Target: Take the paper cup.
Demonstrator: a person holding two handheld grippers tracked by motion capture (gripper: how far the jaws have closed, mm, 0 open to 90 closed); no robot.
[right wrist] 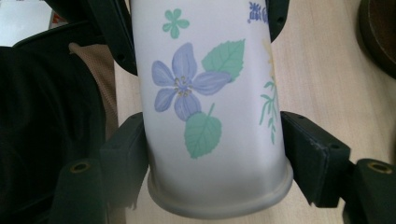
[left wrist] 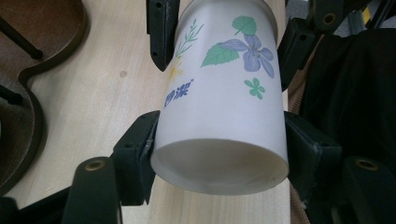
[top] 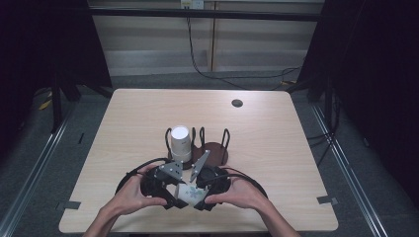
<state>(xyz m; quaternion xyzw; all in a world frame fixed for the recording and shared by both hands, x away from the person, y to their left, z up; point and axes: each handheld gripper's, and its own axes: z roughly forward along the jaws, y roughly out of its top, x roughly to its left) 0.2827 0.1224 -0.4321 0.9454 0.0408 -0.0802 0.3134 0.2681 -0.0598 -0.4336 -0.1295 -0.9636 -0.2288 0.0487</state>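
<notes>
both grippers meet near the front edge of the table (top: 276, 123), low centre in high view. a white cup w/ flower print (top: 189, 193) lies on its side between them, held off the tabletop.

left gripper (top: 170, 195): in left gripper view its two black jaws sit tight on either side of the cup (left wrist: 219, 107) at the closed-base end, pads pressed against the wall. pinching the cup. no gap visible betw. pad and cup on either side.

right gripper (top: 201, 197): in right gripper view jaws clamp the same cup (right wrist: 210, 112) at the rolled-rim end, one pad per side, both touching. also pinching the cup. the other gripper's jaws show at the far end of the cup in each gripper view.

cup print: purple flower, green leaves, small green blossom, blue lettering (too small to read).

person's hands wrap each gripper body, forearms enter from bottom of high view.

behind the grippers, mid-table: dark brown cup rack (top: 210, 150) w/ upright black wire loops. a second white cup (top: 180, 143) stands upright at the rack's left side, just beyond the grey plate of the left gripper. small dark round disc (top: 237, 103) far back on the table, well apart from everything.
</notes>
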